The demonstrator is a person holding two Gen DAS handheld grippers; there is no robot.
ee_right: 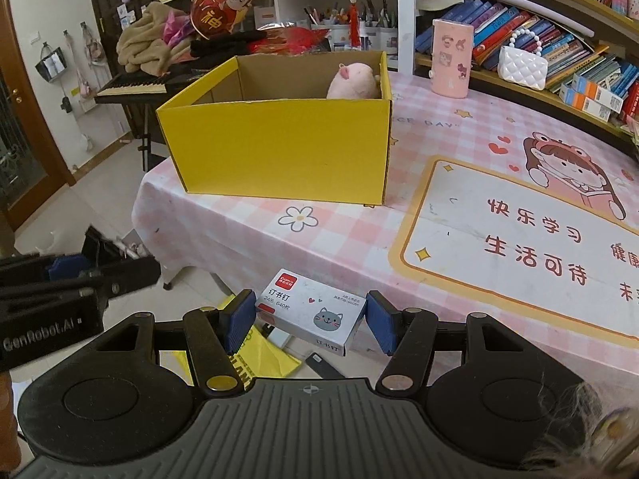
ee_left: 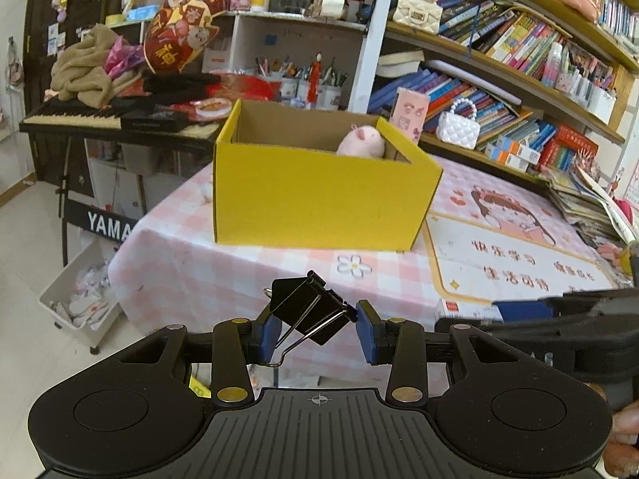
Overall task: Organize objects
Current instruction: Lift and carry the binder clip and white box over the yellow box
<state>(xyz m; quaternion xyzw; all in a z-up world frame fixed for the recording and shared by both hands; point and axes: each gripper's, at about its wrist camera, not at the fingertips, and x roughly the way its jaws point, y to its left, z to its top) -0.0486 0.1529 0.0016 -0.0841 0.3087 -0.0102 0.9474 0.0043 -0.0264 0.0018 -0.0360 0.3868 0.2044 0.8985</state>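
Observation:
My left gripper (ee_left: 317, 329) is shut on a black binder clip (ee_left: 309, 307) and holds it in the air in front of the table's near edge. My right gripper (ee_right: 311, 321) is shut on a small white staple box (ee_right: 313, 311) with a grey cat face, held over the table's near edge. An open yellow cardboard box (ee_left: 319, 195) stands on the pink checked tablecloth (ee_left: 239, 271), further back. It also shows in the right wrist view (ee_right: 279, 147). A pink plush pig (ee_right: 353, 82) sits inside it at the back right corner.
A pink cartoon-printed cup (ee_right: 451, 58) and a white quilted handbag (ee_right: 521, 66) stand behind the box, by the bookshelves (ee_left: 519, 80). A keyboard piano (ee_left: 80, 117) piled with cloth is to the left. A white bin (ee_left: 80, 303) sits on the floor. A book stack (ee_left: 587, 203) lies right.

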